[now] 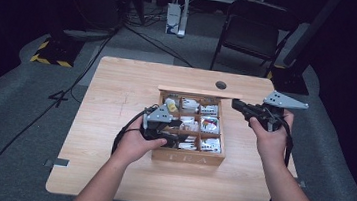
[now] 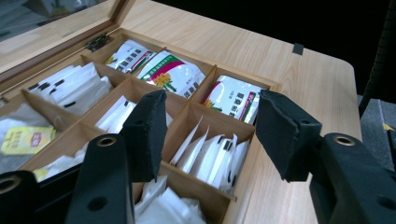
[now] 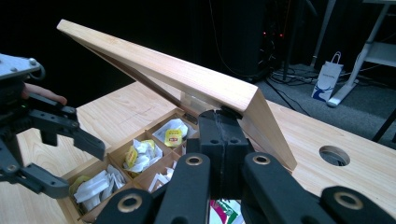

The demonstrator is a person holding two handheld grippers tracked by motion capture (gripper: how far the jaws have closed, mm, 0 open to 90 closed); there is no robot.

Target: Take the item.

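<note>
The wooden tea box (image 1: 188, 157) sits in the middle of the high view, on the light wooden table (image 1: 116, 99), its lid (image 3: 187, 77) raised and its nine compartments packed with tea bags. In the left gripper view the near compartment, just below centre, holds white sachets (image 2: 210, 154) standing on edge, and the left gripper (image 2: 210, 135) hovers right above them with its jaws apart and nothing between the pads. To do this pick well, I would judge it best to lower the jaws straight over a single sachet, one pad on each flat face, keeping both clear of the wooden dividers, and to close only once the pads are below the sachet's top edge so the neighbours are not dragged out with it. In the right gripper view the right gripper (image 3: 223, 122) has its jaws pressed together at the lower edge of the lid, in the centre of the frame; it looks to be propping or pinching that rim, but the contact is hidden behind the jaws themselves, so whether wood is between the pads cannot be told. It should stay steady there, since a falling lid would come down on the left gripper. In the high view the left hand (image 1: 136, 144) covers the box's left column, lower centre of the frame, and the print on the green and pink packets (image 2: 170, 72), upper middle of the left gripper view, is too small to read. The bottom row in the left gripper view is cut off by the frame edge.
</note>
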